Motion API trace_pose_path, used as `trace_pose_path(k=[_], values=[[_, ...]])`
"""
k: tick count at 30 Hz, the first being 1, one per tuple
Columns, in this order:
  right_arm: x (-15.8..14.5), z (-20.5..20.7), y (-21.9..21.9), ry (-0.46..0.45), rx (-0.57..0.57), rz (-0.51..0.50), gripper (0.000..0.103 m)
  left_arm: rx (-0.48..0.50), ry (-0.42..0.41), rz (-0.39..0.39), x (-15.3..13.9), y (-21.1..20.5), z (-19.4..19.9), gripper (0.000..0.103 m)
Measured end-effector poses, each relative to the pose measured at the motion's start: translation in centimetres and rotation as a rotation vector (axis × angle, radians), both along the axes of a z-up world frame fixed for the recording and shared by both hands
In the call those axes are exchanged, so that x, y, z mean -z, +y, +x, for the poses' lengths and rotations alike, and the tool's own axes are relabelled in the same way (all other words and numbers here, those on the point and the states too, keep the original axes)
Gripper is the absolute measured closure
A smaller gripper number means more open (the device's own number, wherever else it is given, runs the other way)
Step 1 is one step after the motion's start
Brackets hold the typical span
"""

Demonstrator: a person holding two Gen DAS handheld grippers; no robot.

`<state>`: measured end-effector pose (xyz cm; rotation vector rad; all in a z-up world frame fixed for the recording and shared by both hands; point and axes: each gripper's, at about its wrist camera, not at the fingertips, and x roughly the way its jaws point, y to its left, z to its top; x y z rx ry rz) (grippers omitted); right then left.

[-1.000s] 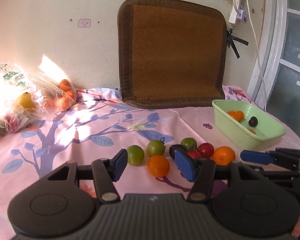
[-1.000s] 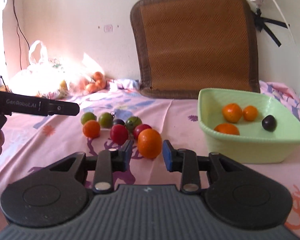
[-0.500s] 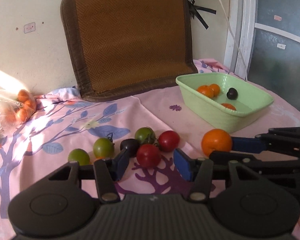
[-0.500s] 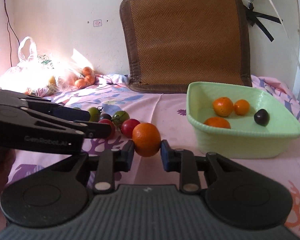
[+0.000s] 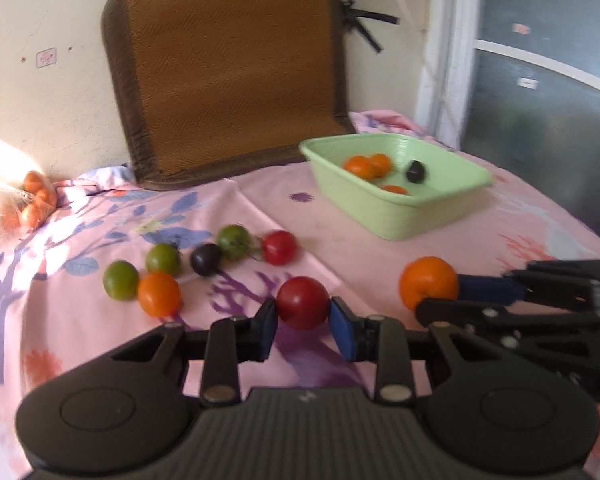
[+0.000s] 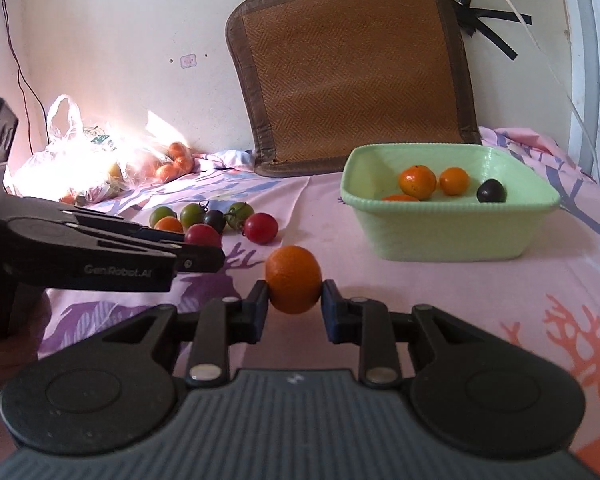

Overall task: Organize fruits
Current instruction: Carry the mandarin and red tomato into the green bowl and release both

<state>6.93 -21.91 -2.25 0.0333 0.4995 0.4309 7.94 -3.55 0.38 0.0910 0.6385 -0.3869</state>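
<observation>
Moved: both fruits are now clamped, no longer loose on the cloth.
Left hand-held gripper (image 5: pixel 303 322): red tomato (image 5: pixel 302 302) grasped.
Right hand-held gripper (image 6: pixel 293 303): orange (image 6: pixel 293 279) grasped; green basin (image 6: pixel 448 236) ahead-right, nearer this hand.

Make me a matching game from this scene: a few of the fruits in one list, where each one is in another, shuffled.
Things:
1. red tomato
2. orange
3. black fruit
4. green tomato

Places:
A. inside the green basin
B. loose on the cloth
C. in the left gripper
D. in the right gripper

Pairs: 1-C, 2-D, 3-A, 4-B
</observation>
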Motion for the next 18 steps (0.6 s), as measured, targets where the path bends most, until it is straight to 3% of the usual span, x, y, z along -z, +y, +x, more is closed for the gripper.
trace_pose_path(k=[6, 10, 17, 18], values=[[0.3, -3.5, -2.0, 0.006, 0.016, -0.007, 0.072, 0.068, -0.002, 0.012, 0.7, -1.9, -4.4, 0.073], [1.0, -4.0, -2.7, 0.025, 0.028, 0.010, 0.071, 0.064, -0.012, 0.054, 1.6, -2.8, -4.8, 0.067], [0.8, -4.2, -2.8, 0.013, 0.037, 0.010, 0.069, 0.040, -0.042, 0.059, 1.0, -2.6, -5.4, 0.056], [0.7, -4.3, -2.9, 0.007, 0.038, 0.011, 0.063, 0.040, -0.041, 0.061, 1.0, -2.5, -5.4, 0.056]])
